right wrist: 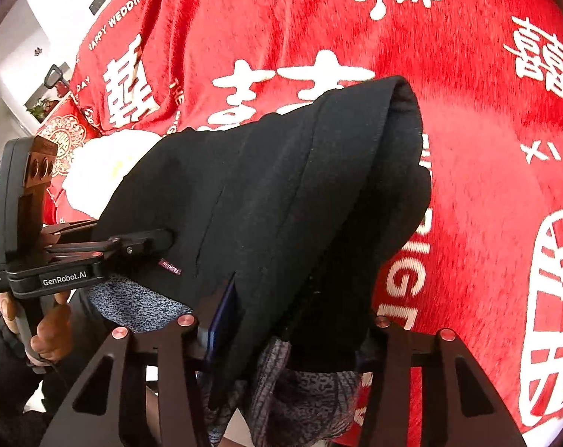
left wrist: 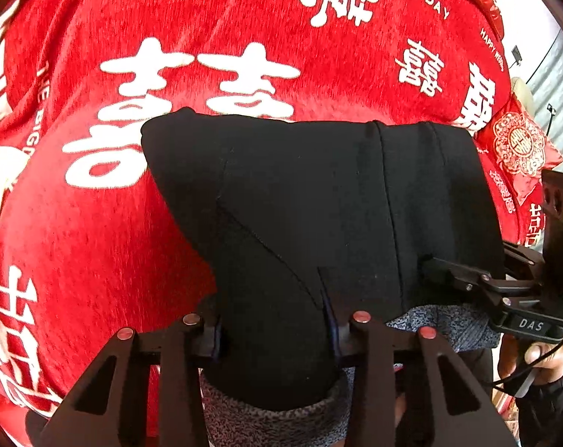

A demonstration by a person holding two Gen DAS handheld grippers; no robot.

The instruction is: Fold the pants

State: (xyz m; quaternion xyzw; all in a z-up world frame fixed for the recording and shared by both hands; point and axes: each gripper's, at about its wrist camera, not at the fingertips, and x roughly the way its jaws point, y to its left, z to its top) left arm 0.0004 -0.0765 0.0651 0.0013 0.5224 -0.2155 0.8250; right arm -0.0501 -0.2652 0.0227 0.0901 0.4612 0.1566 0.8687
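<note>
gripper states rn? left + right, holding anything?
Left gripper: shut on the black pants, near edge.
Right gripper: shut on the same pants, fabric bunched between the fingers.

Black pants [left wrist: 311,201], grey-speckled lining, red blanket [left wrist: 95,231] with white lettering

The red blanket [left wrist: 95,223] carries large white double-happiness characters along with white English lettering: "A BIGDAY" and "HAPPY WED…" near its far edge in the left wrist view, and "HAPPY WEDDING" in the right wrist view. The right gripper [left wrist: 441,266] bears "DAS" in white on its black body. The left gripper [right wrist: 162,240] bears "GenRobot.AI" in white. A small dark tag [right wrist: 170,266] on the black pants [right wrist: 262,186] reads "FASHION", seen upside down.
</note>
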